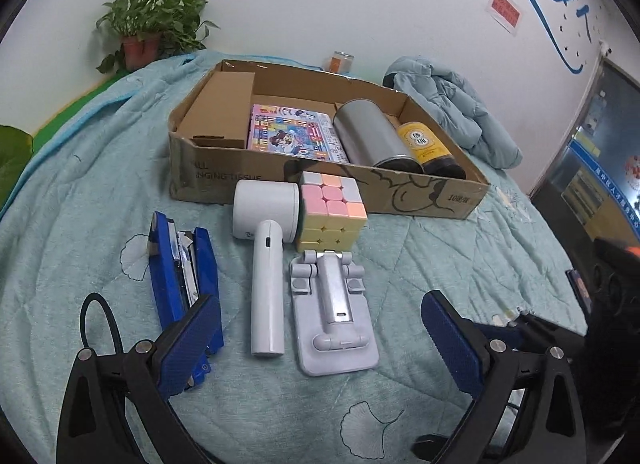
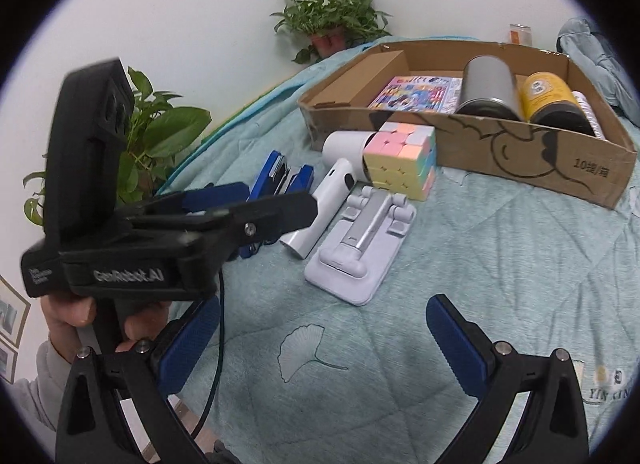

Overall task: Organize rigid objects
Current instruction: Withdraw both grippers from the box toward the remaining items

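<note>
L to R across the quilt-covered bed [image 1: 460, 248], in front of the cardboard box [image 1: 400, 192]: blue stapler [image 1: 188, 264], white handheld device [image 1: 267, 264], gray phone stand [image 1: 334, 316], w/ pastel cube [image 1: 332, 210] behind the stand, touching the device's round head.

Left claw [image 1: 320, 338] is spread wide, holding nothing. Its left finger overlaps the stapler's near end in the left wrist view; contact can't be confirmed. The device handle & phone stand lie between the fingers, just ahead. Stapler, device handle & stand all run lengthwise away from the claw, toward the box, so the fingers would close across their short width w/o any wrist turn.

Right claw [image 2: 324, 338] also spread wide & empty, over bare quilt. From the right wrist view the row lies ahead & to its left, w/ the stand nearest it; the left claw sits between it & the stapler.

Judgement: left claw is much nearer the row, so it's the likely picker, prob. the device or stand. Box is straight beyond the row; it already holds a colourful book [image 1: 294, 132], gray can [image 1: 372, 136] & yellow-label bottle [image 1: 430, 148], all lying down.
</note>
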`<state>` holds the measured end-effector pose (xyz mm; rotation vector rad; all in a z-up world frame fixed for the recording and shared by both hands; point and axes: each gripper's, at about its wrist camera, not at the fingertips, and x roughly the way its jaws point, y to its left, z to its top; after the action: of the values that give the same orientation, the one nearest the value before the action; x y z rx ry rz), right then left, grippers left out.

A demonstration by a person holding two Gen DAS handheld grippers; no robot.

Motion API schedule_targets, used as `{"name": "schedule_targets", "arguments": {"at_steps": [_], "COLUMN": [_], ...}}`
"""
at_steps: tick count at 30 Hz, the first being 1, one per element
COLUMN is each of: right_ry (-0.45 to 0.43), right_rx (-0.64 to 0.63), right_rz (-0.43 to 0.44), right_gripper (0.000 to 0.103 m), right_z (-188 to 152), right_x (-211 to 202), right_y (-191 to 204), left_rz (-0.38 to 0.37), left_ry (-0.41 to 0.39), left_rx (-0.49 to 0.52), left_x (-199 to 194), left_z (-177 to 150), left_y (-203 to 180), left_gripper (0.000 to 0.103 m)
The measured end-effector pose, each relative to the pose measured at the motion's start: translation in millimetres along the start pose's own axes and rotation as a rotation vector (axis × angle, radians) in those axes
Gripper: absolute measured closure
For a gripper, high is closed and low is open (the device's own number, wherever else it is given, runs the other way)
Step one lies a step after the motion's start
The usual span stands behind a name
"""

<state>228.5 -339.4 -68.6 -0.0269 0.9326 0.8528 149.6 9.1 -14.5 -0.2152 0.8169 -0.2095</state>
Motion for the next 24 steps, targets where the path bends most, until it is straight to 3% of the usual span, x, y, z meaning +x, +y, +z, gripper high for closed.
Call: {"name": "schedule_targets", "arguments": {"at_steps": [4,10,14,18,24], "right_ry": [0.032,0.065,0.107,0.118,0.086], "right_rx": [0.028,0.046,0.051,0.007,0.007], "right_rz": [-0.041,-0.120,-0.191,-0.239,-0.223], "right_gripper": [0.003,0.008,0.023,0.028,0.036], "right_z": [0,10,14,10,-2], "right_x": [18,47,73,81,68], "right_y": [-4,0,2,10,3], "left_rz": [-0.003,0.119,0.154,0.147,0.081], "left_ry": [-0.027,-0.046,-0.048,-0.043,-0.005], "left_rx": [-0.028,-0.058,-0.041,-0.047,-0.047], "left_x": [-11,-24,-23,-24,-20], "left_z": [13,7,-1,-6,-4], "left_y": [16,37,39,38,31], "left_gripper": [0.004,0.002,0.002,0.002,0.002]}}
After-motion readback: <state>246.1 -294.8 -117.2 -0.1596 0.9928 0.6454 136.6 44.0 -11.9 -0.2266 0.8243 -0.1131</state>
